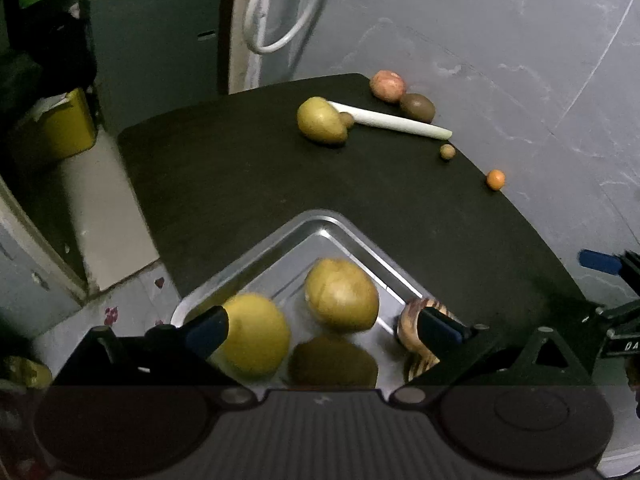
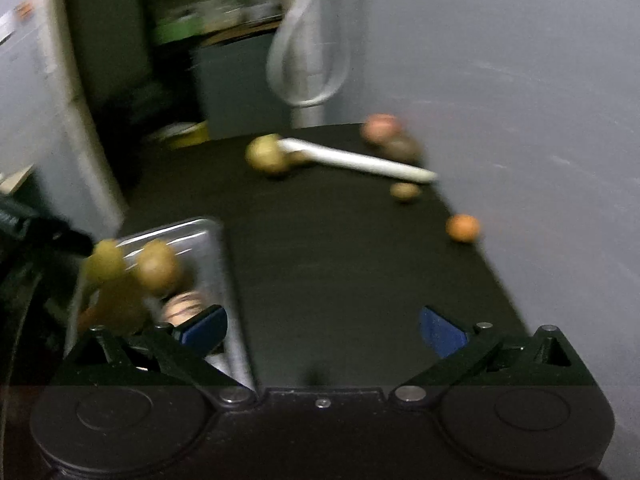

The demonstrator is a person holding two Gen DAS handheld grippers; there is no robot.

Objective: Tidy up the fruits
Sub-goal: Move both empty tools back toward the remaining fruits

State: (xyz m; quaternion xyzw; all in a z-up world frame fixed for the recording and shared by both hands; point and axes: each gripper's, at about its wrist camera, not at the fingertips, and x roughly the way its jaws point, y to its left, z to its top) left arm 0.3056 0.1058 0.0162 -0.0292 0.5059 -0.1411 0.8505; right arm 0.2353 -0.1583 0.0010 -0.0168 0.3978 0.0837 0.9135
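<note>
The left gripper (image 1: 324, 330) hung over the shiny rectangular metal tray (image 1: 320, 220), its blue-padded jaws spread wide with nothing between them; a round yellow fruit (image 1: 342, 295) and a larger yellow fruit (image 1: 256, 340) lay in the tray, beside a brown-striped object (image 1: 412, 320) at its rim. The right gripper (image 2: 324, 330) was likewise parted and empty above the dark tabletop (image 2: 320, 260), its view blurred. Across the table, well apart from the tray, a yellowish oval fruit (image 1: 321, 120) touched a long white stalk (image 1: 400, 123), with a pinkish round fruit (image 1: 387, 86) and brown kiwi (image 1: 417, 107) touching behind, and a small orange fruit (image 1: 495, 179) at the edge.
</note>
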